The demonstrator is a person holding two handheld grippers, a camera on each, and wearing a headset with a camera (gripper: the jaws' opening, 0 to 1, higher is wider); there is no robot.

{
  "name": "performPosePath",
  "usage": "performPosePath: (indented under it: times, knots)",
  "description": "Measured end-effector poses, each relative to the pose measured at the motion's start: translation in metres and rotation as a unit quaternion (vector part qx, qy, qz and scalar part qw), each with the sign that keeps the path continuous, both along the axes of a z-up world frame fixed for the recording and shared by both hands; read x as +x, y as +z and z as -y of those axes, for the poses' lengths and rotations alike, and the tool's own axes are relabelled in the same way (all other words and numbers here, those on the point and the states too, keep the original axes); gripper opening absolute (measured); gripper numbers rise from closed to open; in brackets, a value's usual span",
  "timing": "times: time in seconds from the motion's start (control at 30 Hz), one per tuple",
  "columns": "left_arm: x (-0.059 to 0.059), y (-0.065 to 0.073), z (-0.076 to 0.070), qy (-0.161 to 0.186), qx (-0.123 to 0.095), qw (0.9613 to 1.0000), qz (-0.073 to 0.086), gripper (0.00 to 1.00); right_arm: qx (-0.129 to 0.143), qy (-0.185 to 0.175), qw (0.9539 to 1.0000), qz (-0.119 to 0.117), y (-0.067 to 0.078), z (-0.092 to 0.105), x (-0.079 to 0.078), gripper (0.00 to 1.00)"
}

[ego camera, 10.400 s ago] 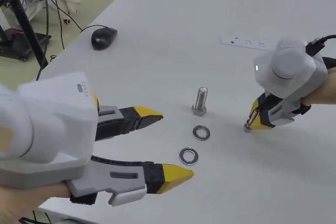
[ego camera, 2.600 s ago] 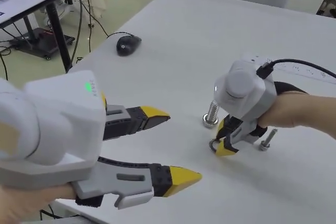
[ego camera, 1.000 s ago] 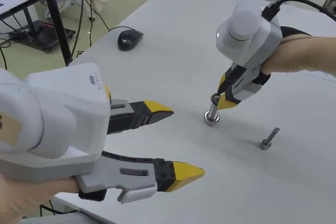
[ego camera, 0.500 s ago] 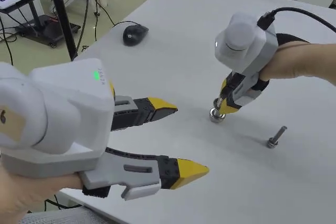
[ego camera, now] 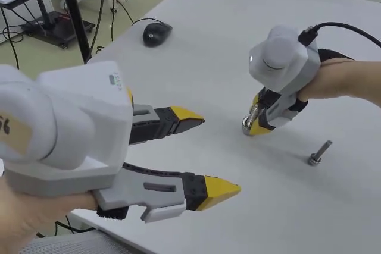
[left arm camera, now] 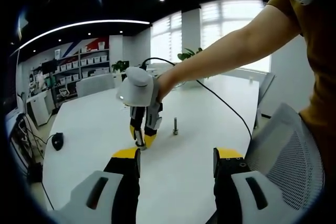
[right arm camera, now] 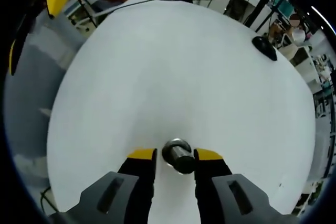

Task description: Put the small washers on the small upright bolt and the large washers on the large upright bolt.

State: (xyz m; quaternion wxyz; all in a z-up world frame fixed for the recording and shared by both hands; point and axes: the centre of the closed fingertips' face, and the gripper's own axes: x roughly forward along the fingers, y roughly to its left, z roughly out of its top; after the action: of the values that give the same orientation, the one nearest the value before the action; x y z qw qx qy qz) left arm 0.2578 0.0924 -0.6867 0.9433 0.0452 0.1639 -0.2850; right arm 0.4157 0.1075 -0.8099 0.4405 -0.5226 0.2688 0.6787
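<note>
The large upright bolt stands on the white table between the yellow-tipped jaws of the right gripper, which straddle it closely; whether they press it cannot be told. The small bolt stands apart to its right, and a black mouse lies well beyond it. Nearer the person than the large bolt, the left gripper hovers with jaws spread and empty, its tan label cut off and unreadable.

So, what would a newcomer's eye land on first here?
The big white left gripper, yellow-tipped jaws spread wide, looms at the near left of the head view. Mid-table, the right gripper has its jaws either side of an upright bolt, with a smaller bolt standing to its right.
</note>
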Motion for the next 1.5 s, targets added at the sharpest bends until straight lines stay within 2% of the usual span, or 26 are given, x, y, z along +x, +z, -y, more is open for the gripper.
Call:
performPosePath:
  times: [0.07,0.17,0.33,0.53,0.63,0.77,0.83,0.93,1.03,1.1,1.2,1.23,1.27,1.3,1.33,1.4,1.47,1.5]
  knots:
    - [0.000,0.000,0.001,-0.002,0.000,1.0000,-0.001,0.55,0.022,0.001,0.9997,0.014,0.007,-0.004,0.005,0.35]
    - [0.000,0.000,0.002,-0.005,0.002,1.0000,-0.001,0.55,0.034,-0.011,0.9993,0.009,0.018,0.000,0.005,0.34]
    - [-0.002,0.005,0.007,-0.017,0.008,0.9998,0.004,0.55,0.053,-0.024,0.9980,0.025,0.041,0.018,0.005,0.34]
    - [-0.005,0.010,0.018,-0.048,0.017,0.9987,0.005,0.55,0.074,-0.053,0.9952,0.038,0.060,0.042,0.006,0.33]
    - [-0.006,0.013,0.023,-0.062,0.019,0.9978,0.010,0.55,0.089,-0.075,0.9923,0.043,0.074,0.061,0.002,0.33]
    - [-0.007,0.015,0.029,-0.077,0.017,0.9968,0.013,0.55,0.117,-0.109,0.9861,0.046,0.093,0.086,-0.004,0.33]
    - [-0.007,0.015,0.034,-0.084,0.019,0.9962,0.013,0.55,0.125,-0.121,0.9830,0.058,0.098,0.099,0.002,0.33]
    - [-0.010,0.017,0.043,-0.098,0.019,0.9949,0.015,0.55,0.160,-0.154,0.9736,0.054,0.113,0.118,-0.005,0.32]
    - [-0.012,0.017,0.047,-0.104,0.018,0.9943,0.015,0.55,0.180,-0.167,0.9676,0.060,0.123,0.132,-0.015,0.32]
    - [-0.013,0.019,0.048,-0.107,0.014,0.9940,0.016,0.55,0.203,-0.180,0.9610,0.051,0.128,0.137,-0.021,0.32]
    - [-0.016,0.025,0.051,-0.111,-0.004,0.9936,0.022,0.55,0.235,-0.189,0.9523,0.043,0.134,0.142,-0.035,0.32]
    - [-0.018,0.029,0.052,-0.115,-0.017,0.9929,0.028,0.55,0.248,-0.186,0.9501,0.037,0.135,0.144,-0.042,0.32]
    - [-0.019,0.032,0.053,-0.116,-0.031,0.9923,0.031,0.55,0.266,-0.186,0.9454,0.031,0.139,0.143,-0.049,0.32]
    - [-0.019,0.036,0.053,-0.115,-0.049,0.9916,0.034,0.55,0.290,-0.195,0.9367,0.016,0.142,0.142,-0.056,0.31]
    - [-0.020,0.038,0.052,-0.115,-0.053,0.9914,0.035,0.55,0.305,-0.195,0.9322,0.008,0.143,0.143,-0.062,0.31]
    - [-0.020,0.043,0.048,-0.110,-0.064,0.9910,0.040,0.55,0.342,-0.191,0.9201,-0.014,0.146,0.144,-0.075,0.31]
    - [-0.021,0.047,0.046,-0.108,-0.074,0.9905,0.042,0.55,0.363,-0.198,0.9101,-0.031,0.147,0.146,-0.086,0.31]
    - [-0.022,0.048,0.045,-0.108,-0.076,0.9904,0.042,0.55,0.372,-0.204,0.9040,-0.056,0.146,0.147,-0.096,0.31]
